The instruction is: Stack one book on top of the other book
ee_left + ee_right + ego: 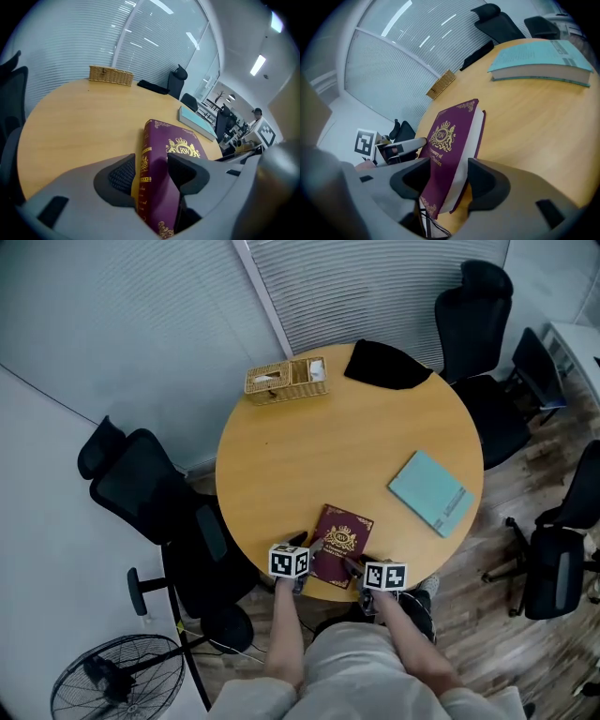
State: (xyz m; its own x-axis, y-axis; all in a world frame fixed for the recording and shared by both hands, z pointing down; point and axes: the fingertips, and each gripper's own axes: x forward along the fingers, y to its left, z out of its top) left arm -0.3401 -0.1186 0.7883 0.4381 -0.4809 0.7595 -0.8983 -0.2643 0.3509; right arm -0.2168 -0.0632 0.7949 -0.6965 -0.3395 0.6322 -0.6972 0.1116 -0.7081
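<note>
On the round bench [281, 456], nothing stacked yet. Teal book [430, 491] flat at 3 o'clock; maroon book [339, 542] well apart at 6 o'clock, overhanging the rim. Pinched at its near edge by the fingers of left gripper [305, 554] and right gripper [354, 566]. Left to do: lifting, carrying across, setting down. Black cloth [386, 365] and wicker basket [286, 379] at 12 o'clock, out of the way.

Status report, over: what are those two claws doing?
Left gripper and right gripper shut on maroon book. Teal book lies apart. Bare tabletop between them.
</note>
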